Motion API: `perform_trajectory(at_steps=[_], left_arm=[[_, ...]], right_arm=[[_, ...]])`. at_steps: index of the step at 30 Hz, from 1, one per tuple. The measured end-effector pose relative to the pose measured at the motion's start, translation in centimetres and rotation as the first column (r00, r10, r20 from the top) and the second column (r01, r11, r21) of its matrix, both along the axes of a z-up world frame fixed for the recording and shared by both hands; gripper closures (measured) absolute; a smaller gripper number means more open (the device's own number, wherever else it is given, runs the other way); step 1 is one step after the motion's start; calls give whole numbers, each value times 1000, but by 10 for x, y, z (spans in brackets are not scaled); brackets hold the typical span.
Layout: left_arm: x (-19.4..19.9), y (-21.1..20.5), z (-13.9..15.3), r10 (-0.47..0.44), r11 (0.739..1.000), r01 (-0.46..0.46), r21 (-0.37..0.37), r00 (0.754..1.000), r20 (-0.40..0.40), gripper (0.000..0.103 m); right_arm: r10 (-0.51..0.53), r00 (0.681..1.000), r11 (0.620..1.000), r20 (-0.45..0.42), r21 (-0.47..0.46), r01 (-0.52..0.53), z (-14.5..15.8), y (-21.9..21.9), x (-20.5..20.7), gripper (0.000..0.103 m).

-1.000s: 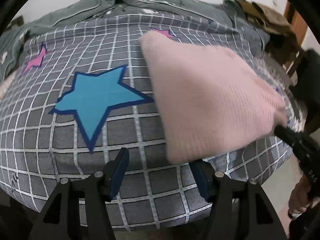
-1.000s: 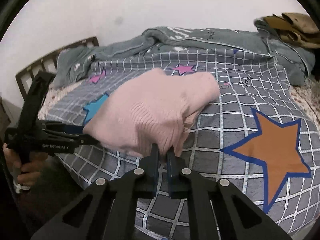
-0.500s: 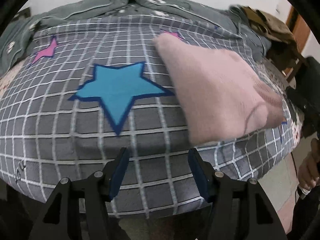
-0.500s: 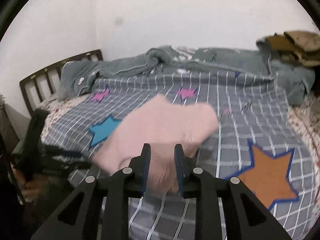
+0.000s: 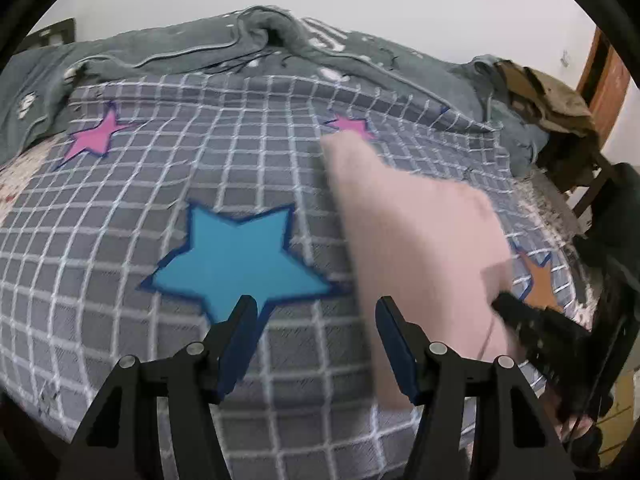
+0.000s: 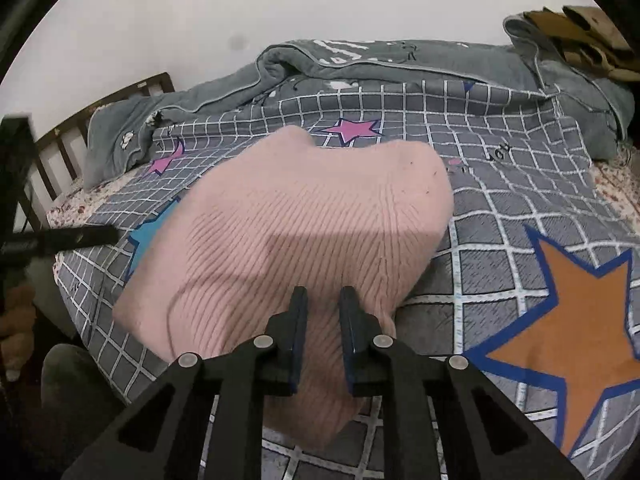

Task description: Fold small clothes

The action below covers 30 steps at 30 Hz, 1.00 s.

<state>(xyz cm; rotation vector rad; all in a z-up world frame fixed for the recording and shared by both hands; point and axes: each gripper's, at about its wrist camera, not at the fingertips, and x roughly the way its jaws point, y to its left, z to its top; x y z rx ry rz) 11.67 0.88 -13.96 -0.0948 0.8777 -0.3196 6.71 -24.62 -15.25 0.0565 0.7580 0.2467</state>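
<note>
Across the frame's centre, the pink knit garment [image 6: 296,232] lies on my grid bedspread [image 6: 520,184]; right gripper [image 6: 323,300] slightly parted, holding nothing; left gripper [image 5: 314,312] wide, empty

White wall [image 6: 320,8], slatted headboard [image 6: 68,148]

We are in a home bedroom: a bed [image 6: 500,184] spread with a grey checked star-print cover, a rumpled grey quilt [image 6: 360,64] along the far plain wall, a dark slatted headboard [image 6: 72,136] at left, a wooden door [image 5: 604,76] at far right.
</note>
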Motion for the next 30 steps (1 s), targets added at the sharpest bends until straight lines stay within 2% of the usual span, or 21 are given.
perform_trajectory(at_steps=[2,7,11,16,17,19,21,27,30], left_arm=[[11,-9,4,-33,999,34,-13,999,4,43],[41,-28,4,-71,997,70,-38,997,-25,43],[61,-40,-7,-93,995,91,-46,994,-55,43],[79,-42,-17,-119,989,110,-100,990,-81,41],[82,-43,-19,-124,988,114,-106,988,-92,40],[88,-45,-25,-134,986,120,-117,985,-113,38],[93,-49,-31,-145,983,128,-131,981,-130,37],[99,-60,-43,-168,980,149,-133,976,-141,35],[104,-56,-49,-173,974,144,-172,971,-163,35]], right_arm=[[10,1000,1000,-8,-1,-10,7,1,2,89],[-9,1000,996,-26,89,11,25,-10,20,84],[-41,996,989,-76,137,51,21,-16,41,82],[-60,995,982,-82,176,74,28,-23,40,82],[-67,995,981,-75,179,79,31,-25,38,80],[-101,993,985,-65,135,109,35,-27,37,54],[-126,989,986,-83,98,134,30,-31,41,52],[-89,978,966,-189,222,131,2,-49,63,52],[-62,975,961,-214,252,116,-7,-48,74,48]])
